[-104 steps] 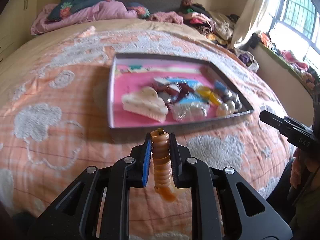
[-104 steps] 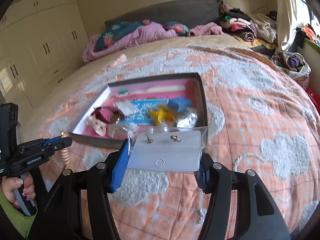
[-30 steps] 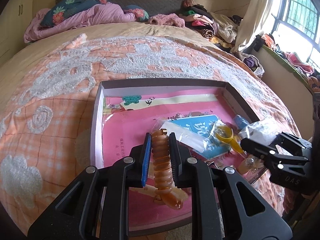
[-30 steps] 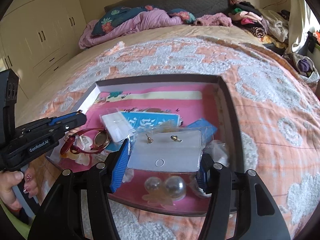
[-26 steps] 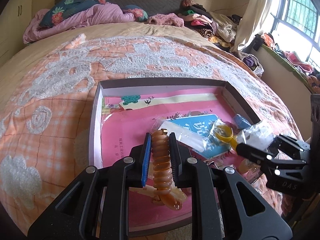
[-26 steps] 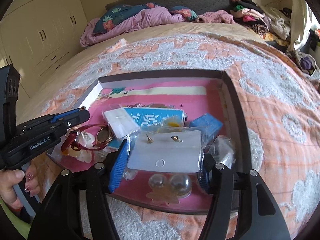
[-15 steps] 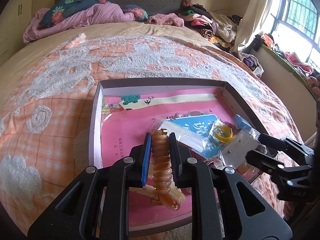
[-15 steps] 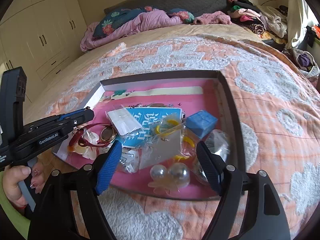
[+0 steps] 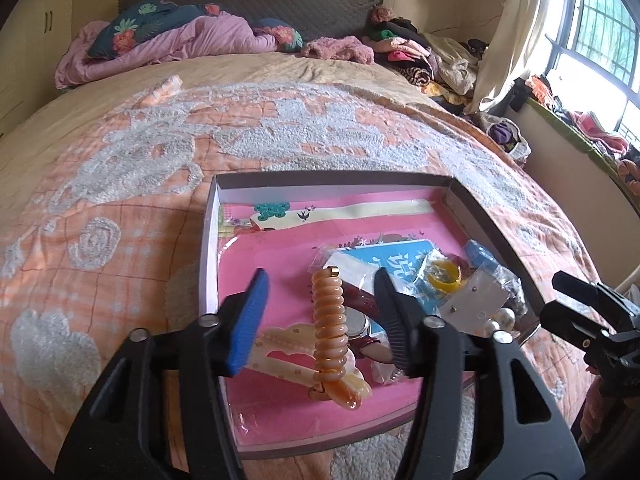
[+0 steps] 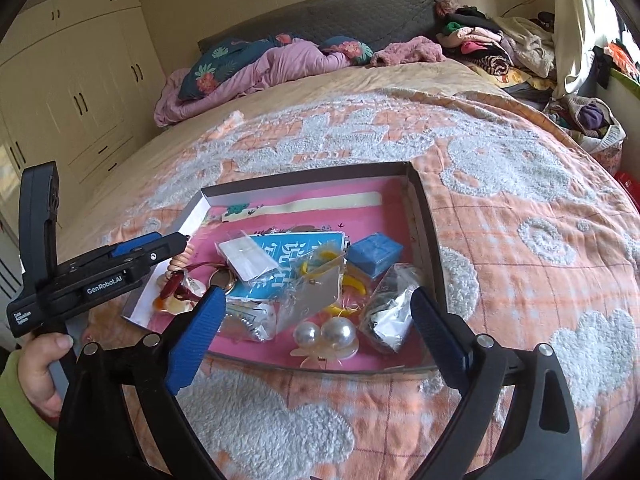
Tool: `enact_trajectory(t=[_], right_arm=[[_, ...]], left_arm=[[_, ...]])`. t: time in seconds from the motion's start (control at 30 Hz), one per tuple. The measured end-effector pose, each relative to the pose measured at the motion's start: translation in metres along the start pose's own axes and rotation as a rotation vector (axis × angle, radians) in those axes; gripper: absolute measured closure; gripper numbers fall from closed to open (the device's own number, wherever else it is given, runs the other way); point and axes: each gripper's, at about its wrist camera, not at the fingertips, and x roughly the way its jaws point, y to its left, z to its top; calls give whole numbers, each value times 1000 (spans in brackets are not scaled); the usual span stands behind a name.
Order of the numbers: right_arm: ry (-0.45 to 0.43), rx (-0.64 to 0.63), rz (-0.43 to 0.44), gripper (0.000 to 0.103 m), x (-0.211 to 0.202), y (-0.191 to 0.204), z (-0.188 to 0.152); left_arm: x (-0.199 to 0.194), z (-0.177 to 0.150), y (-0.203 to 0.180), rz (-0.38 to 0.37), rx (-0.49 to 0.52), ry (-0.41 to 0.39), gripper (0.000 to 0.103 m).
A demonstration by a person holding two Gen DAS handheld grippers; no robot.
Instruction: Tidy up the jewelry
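A shallow pink-lined box (image 9: 496, 220) (image 10: 420, 208) lies on the bed and holds several jewelry pieces. My left gripper (image 9: 320, 312) is open over its near left part; an orange spiral hair coil (image 9: 330, 332) stands between the jaws, touching neither, its lower end over a cream hair claw (image 9: 280, 356). My right gripper (image 10: 316, 320) is open and empty at the box's near edge. The bagged earring card (image 10: 316, 292) (image 9: 476, 300) lies in the box among a pearl clip (image 10: 332, 336), a blue block (image 10: 374, 256) and a yellow ring (image 9: 442, 274).
The orange and white quilt (image 10: 520, 208) covers the bed around the box. Purple bedding and pillows (image 9: 176, 40) lie at the headboard. Piled clothes (image 9: 432, 56) sit at the far right by the window. Wardrobe doors (image 10: 80, 100) stand to the left.
My right gripper opened and dropped the earring card into the box, then drew back. My left gripper has just opened, letting go of the spiral coil over the box.
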Motion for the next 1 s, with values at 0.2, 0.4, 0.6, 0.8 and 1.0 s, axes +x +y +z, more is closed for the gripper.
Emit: enact_trajectory(t=[0.2,0.4,0.6,0.8,1.0], right_arm=[[-20,-1,4,8,-11,4,2],[-40,-4,20,8,-25,7,2],[-65,-13,18,8,-41,11,1],[-95,-25,23,8,-60,16,-2],[-125,-37,30,6,-79,20,-8]], left_arm=[[-17,5,3,4,-18,-22,35],[-41,8,3,6,-30,-62,22],[-67,8,-1,-1,-33,-103,14],[-90,4,-7,4,-28,-129,10],[-110,-11,-15,22,-16,-133,10]])
